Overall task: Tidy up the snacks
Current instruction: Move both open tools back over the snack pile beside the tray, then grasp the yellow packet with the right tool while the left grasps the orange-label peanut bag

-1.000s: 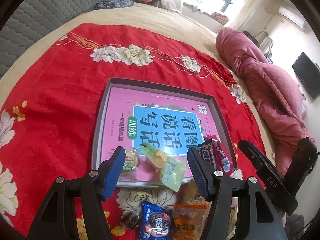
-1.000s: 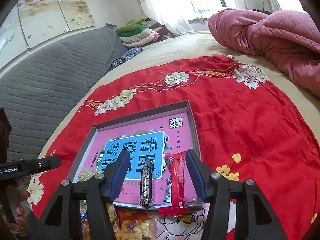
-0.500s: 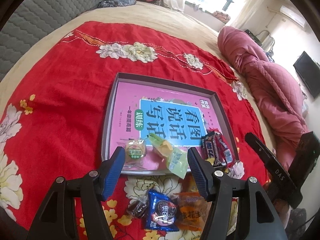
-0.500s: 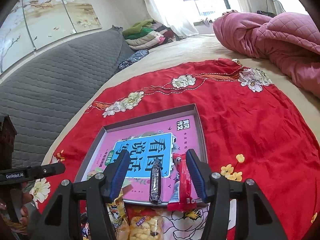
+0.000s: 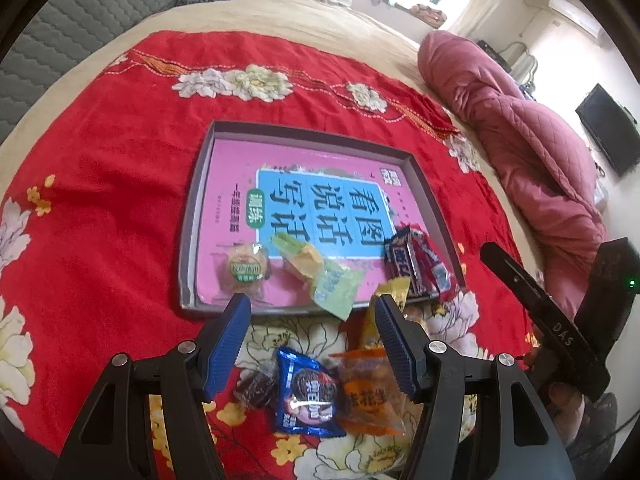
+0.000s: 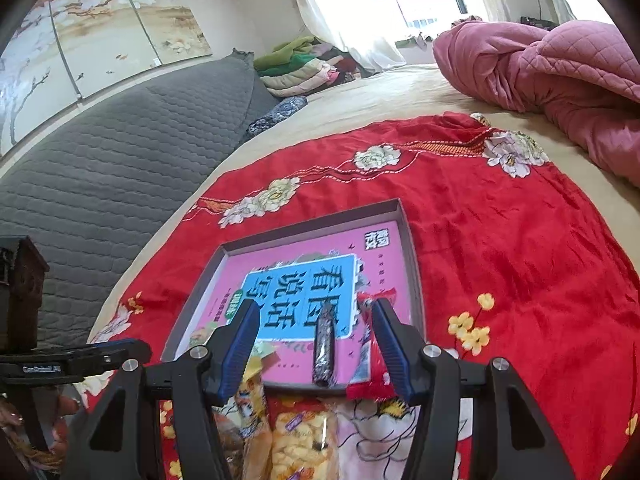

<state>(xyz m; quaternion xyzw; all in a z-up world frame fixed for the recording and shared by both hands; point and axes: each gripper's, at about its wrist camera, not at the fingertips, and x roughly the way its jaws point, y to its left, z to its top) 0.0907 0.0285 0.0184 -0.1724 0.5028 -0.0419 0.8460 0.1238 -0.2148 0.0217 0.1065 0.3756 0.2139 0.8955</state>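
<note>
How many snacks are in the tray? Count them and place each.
5. Round pastry near-left; yellow wrapped sweet beside it; pale green packet overhanging the tray at its near rim; dark bar and red bar side by side near-right. Others may be hidden.

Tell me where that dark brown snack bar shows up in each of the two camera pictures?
Left wrist view: the dark brown snack bar lies at the tray's near right corner, against a red bar.
Right wrist view: the same bar lies lengthwise low in the middle, between the open fingers of the right tool.
Shared landmark: the pink book with its blue title panel, inside the tray.
</note>
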